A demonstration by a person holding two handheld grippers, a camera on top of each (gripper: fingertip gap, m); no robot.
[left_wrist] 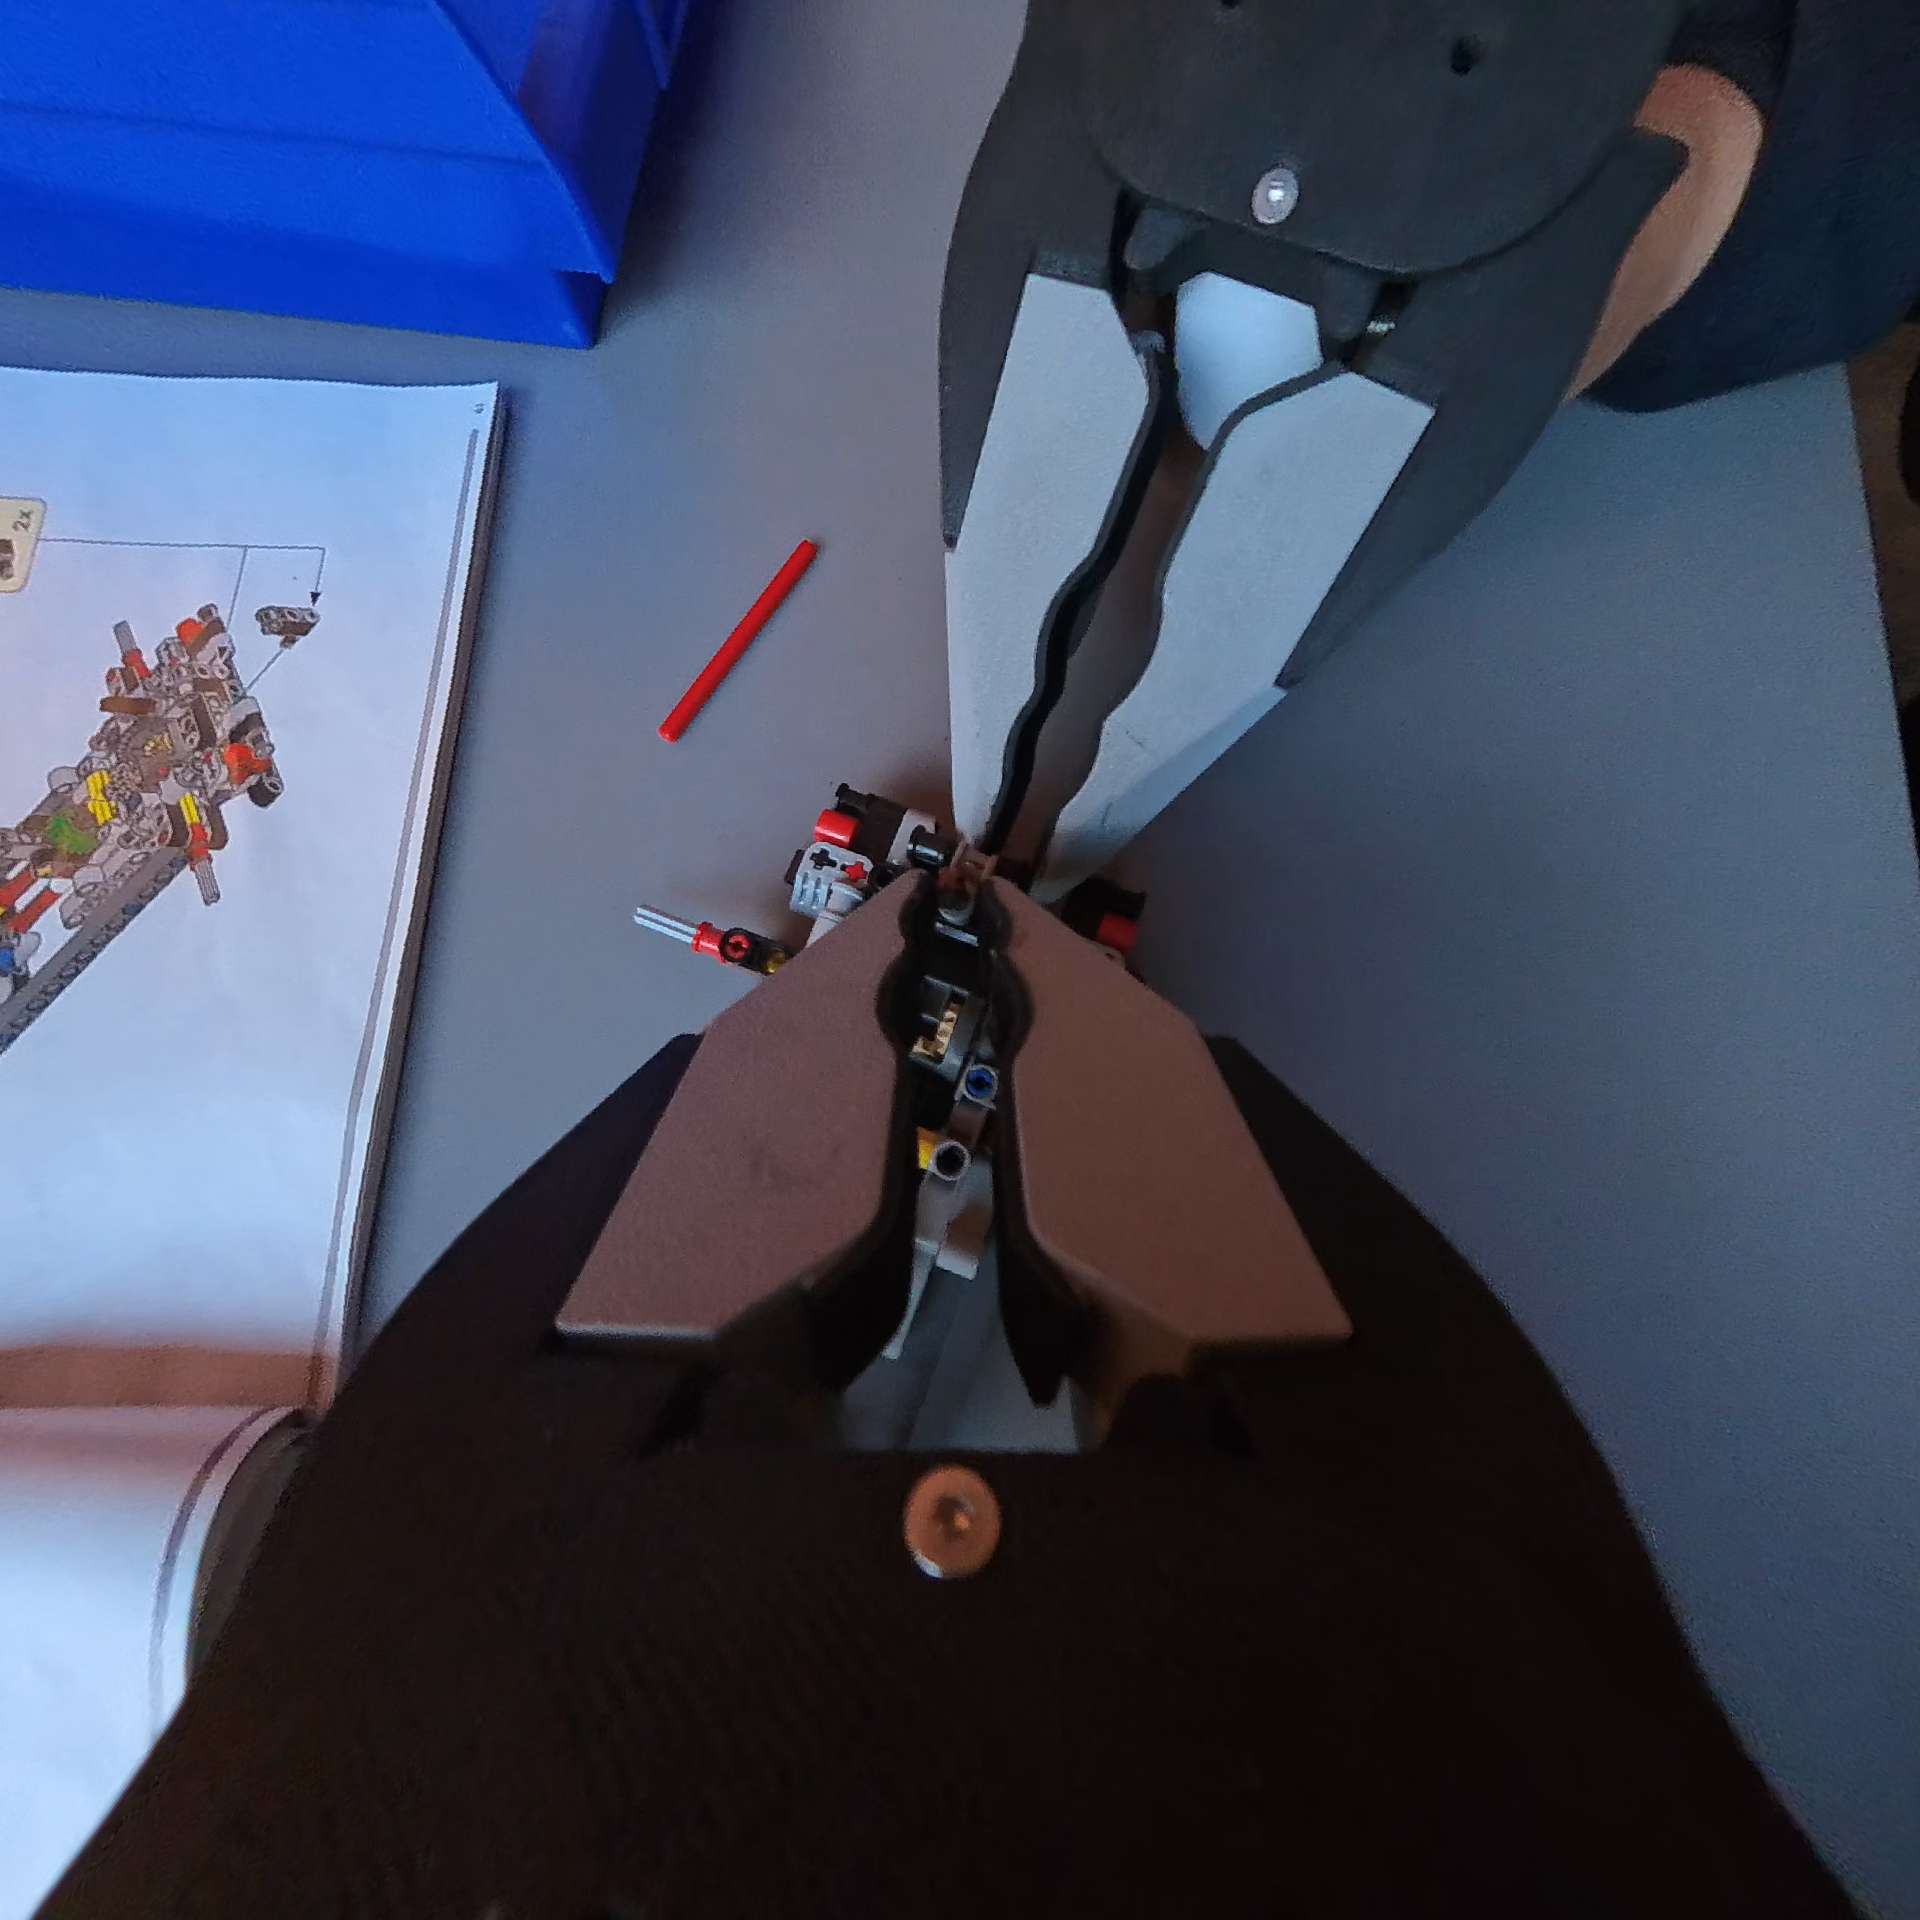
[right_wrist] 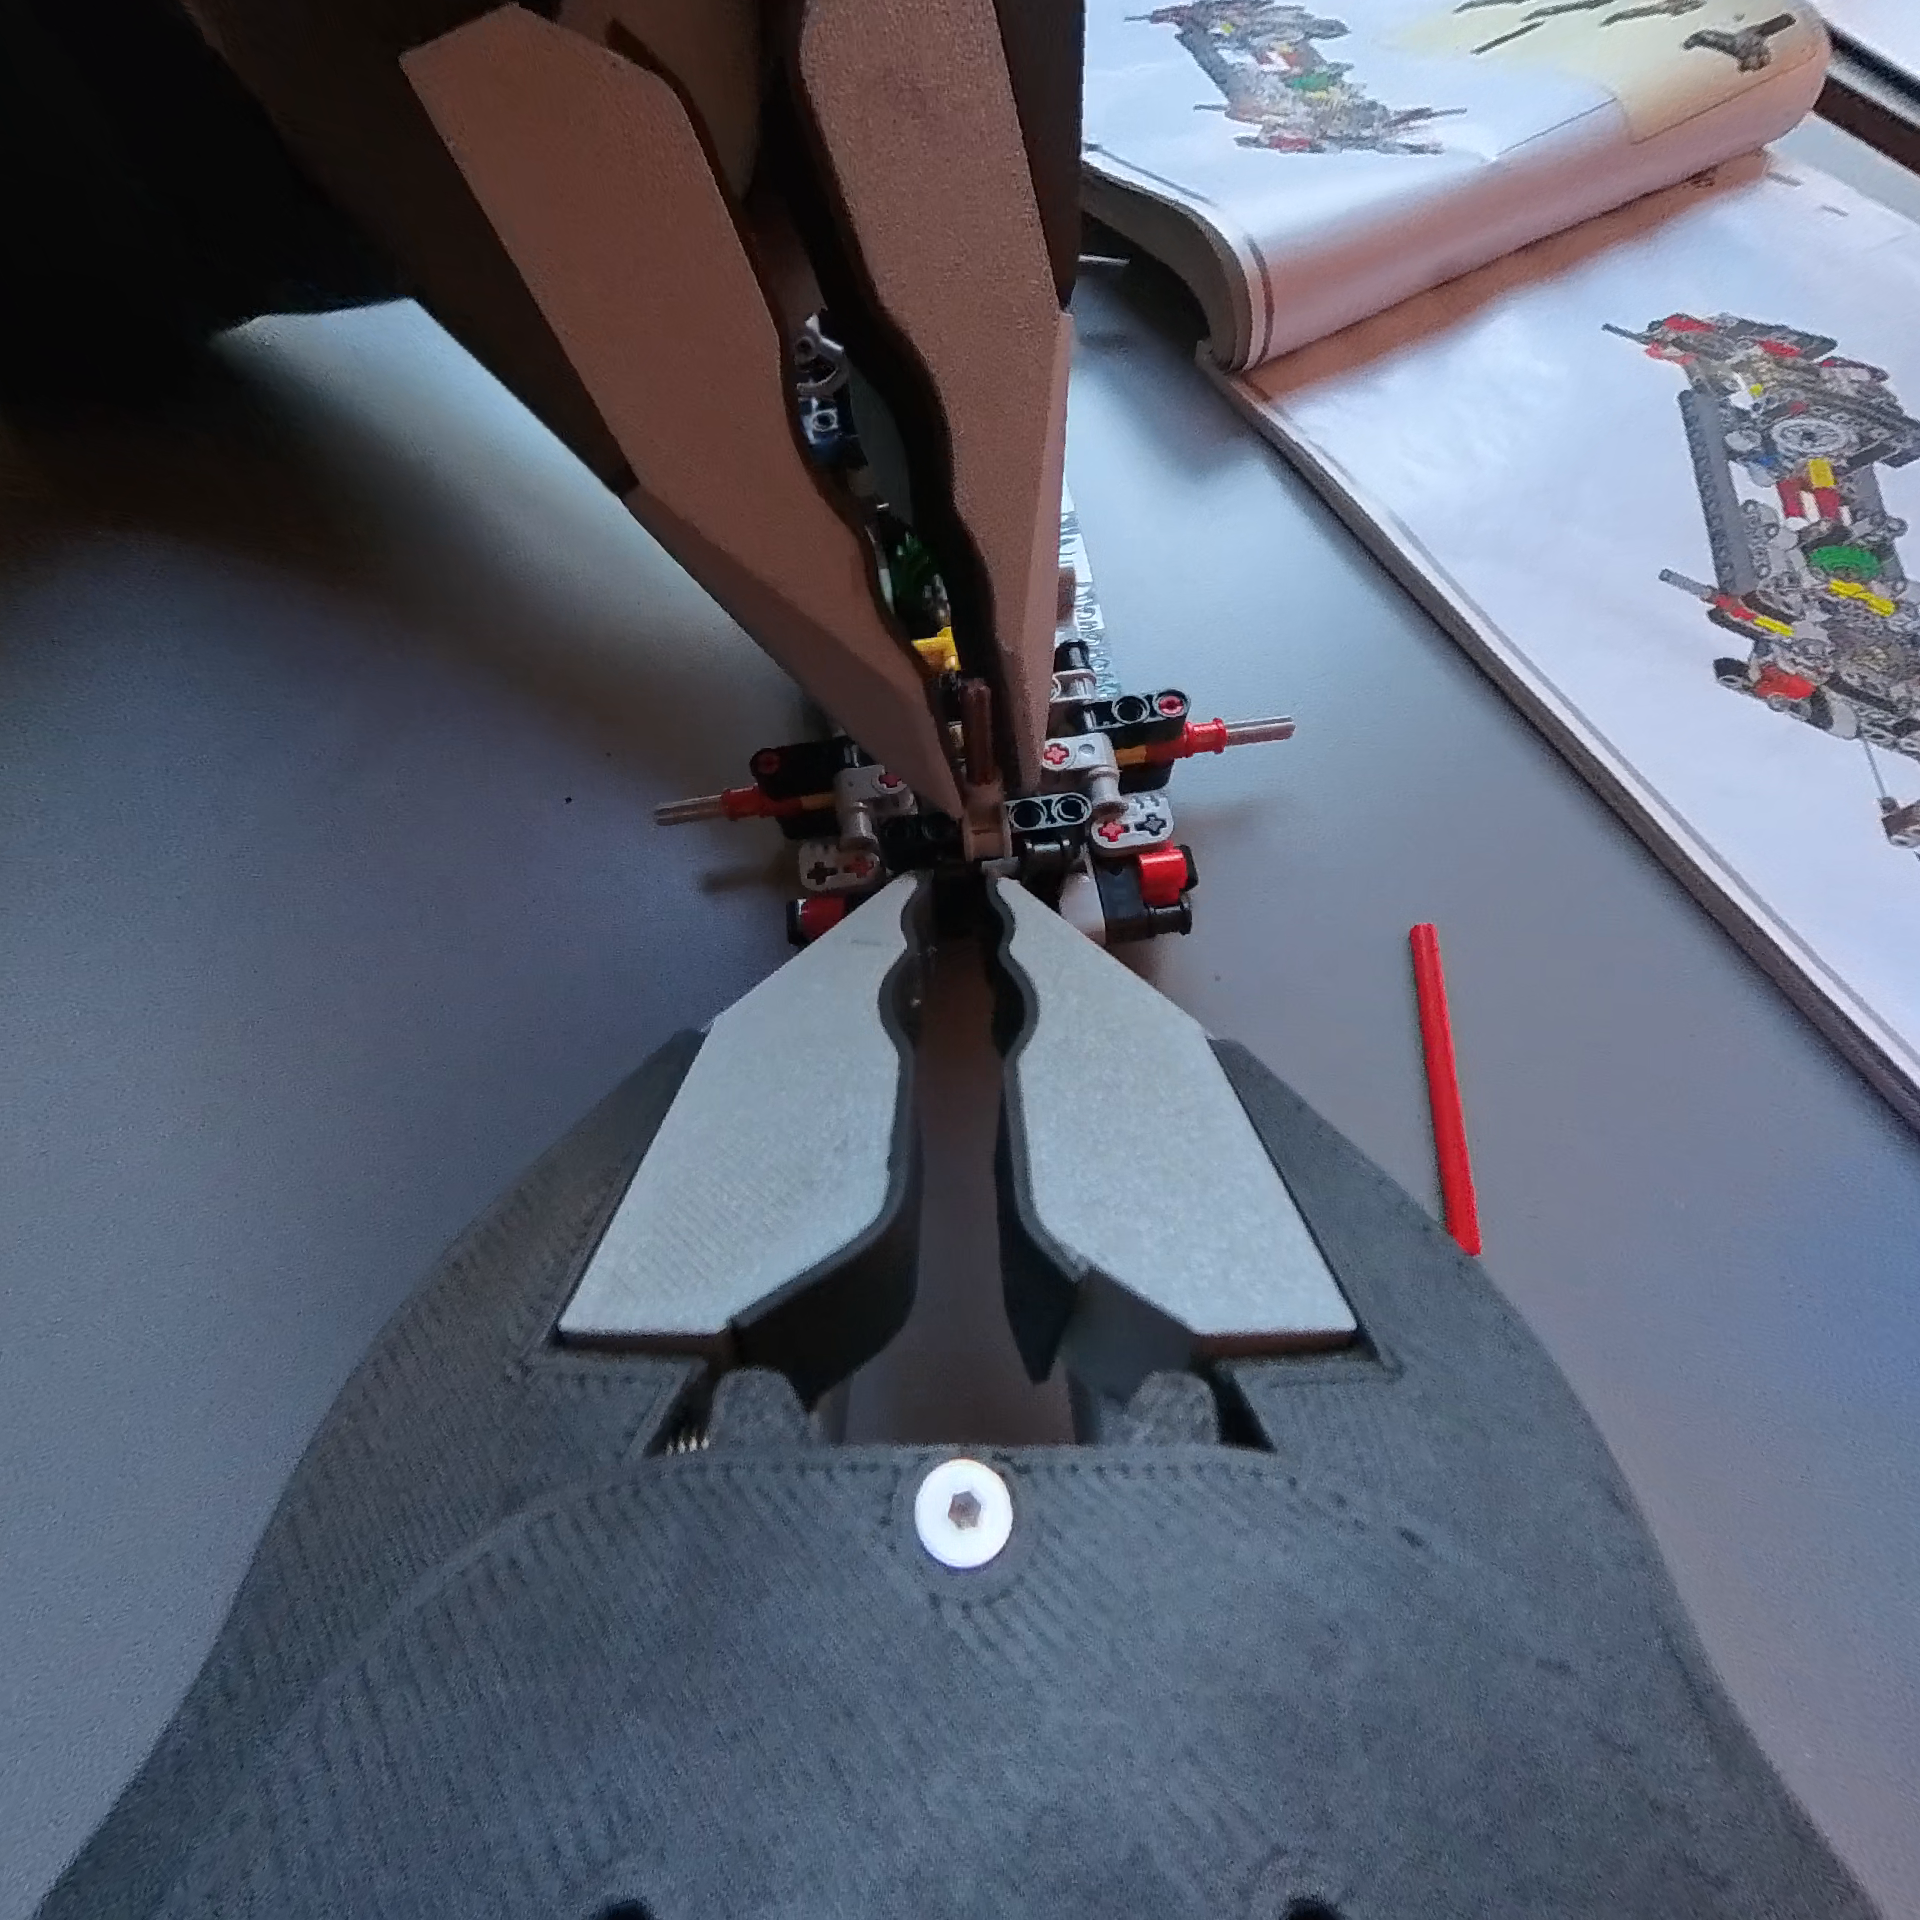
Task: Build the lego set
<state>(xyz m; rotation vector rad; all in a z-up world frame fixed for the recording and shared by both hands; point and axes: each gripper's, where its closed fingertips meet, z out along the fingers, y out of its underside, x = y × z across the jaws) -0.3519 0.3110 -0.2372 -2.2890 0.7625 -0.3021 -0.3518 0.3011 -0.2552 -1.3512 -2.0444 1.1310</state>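
Observation:
A small brick-built model (right_wrist: 1132, 831) of black, grey and red parts lies on the grey table (right_wrist: 312, 935); it also shows in the left wrist view (left_wrist: 852, 842). My left gripper (left_wrist: 961, 888), with brown fingers, comes down from the top of the right wrist view (right_wrist: 982, 800). It is shut on a short brown axle (right_wrist: 977, 727) with a tan connector (right_wrist: 987, 842) at its lower end, right on the model. My right gripper (right_wrist: 961, 899), with grey fingers, meets it tip to tip. It is closed to a narrow gap on a dark part of the model under the tan piece, and it shows in the left wrist view (left_wrist: 1003, 857).
A loose red rod (left_wrist: 740, 639) lies on the table beside the model, also in the right wrist view (right_wrist: 1442, 1086). An open instruction booklet (left_wrist: 208, 831) lies farther out (right_wrist: 1558, 468). A blue bin (left_wrist: 291, 145) stands behind it. A person's hand (left_wrist: 1683, 208) holds the right gripper. Between my right fingertips and the loose red rod (left_wrist: 740, 639) there is roughly 9 cm. Seen from the right wrist view (right_wrist: 1441, 1070) as well.

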